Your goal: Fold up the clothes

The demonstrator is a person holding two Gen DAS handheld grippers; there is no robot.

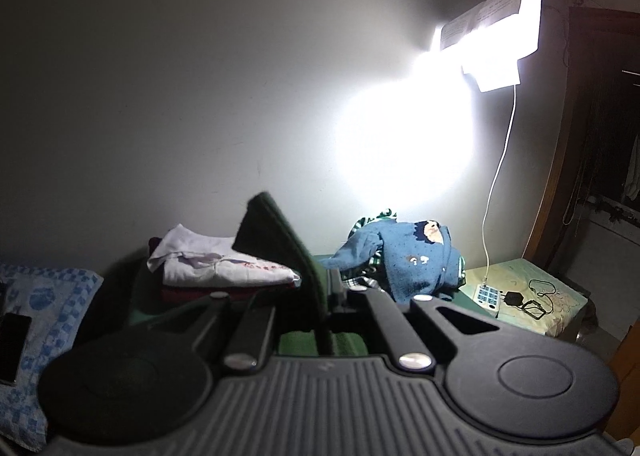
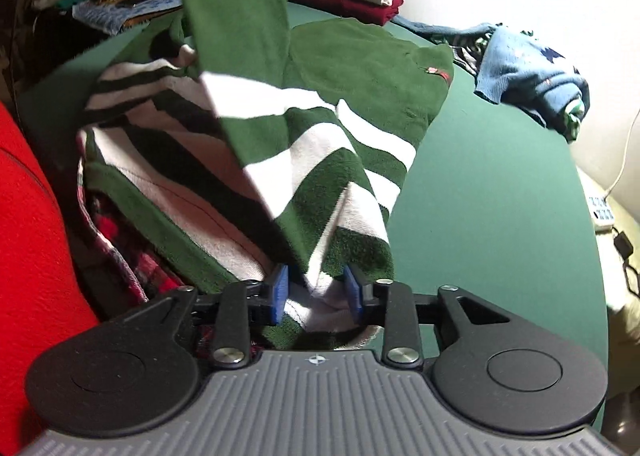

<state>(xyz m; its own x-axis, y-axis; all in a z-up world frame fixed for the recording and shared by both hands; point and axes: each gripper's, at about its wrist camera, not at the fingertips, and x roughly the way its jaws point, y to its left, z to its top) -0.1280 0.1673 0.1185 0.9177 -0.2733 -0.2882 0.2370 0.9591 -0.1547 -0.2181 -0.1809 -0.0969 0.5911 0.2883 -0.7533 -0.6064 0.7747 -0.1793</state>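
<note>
1. Left wrist view: the left gripper [image 1: 326,292] is clamped right down on an edge of the green striped sweater [image 1: 276,240], which sticks up as a dark green flap straight ahead of the fingers. Past the fingertips and a bit to the left there's a folded stack [image 1: 224,268], pale garment on top of a dark red one, so at least two pieces look done. Ahead and to the right sits a blue sweater [image 1: 408,260] in a crumpled heap with something checked under it, so that lot's still waiting. Further right a lamp [image 1: 504,36] glares on the wall.

2. Right wrist view: the right gripper [image 2: 316,296] has its blue pads [image 2: 280,288] standing apart, with the sweater's striped hem [image 2: 320,292] bunched loosely between them. Doesn't look squeezed to me, more like let go or not grabbed yet. The green striped sweater's body lies spread on the green table [image 2: 500,216] just ahead of the fingers, one sleeve hanging lifted across the top of the view. A red sleeve [image 2: 28,236] of the person is off to the left.

3. My read: mid-fold on this sweater, the sleeve is up but not laid over yet. The blue one's untouched.
</note>
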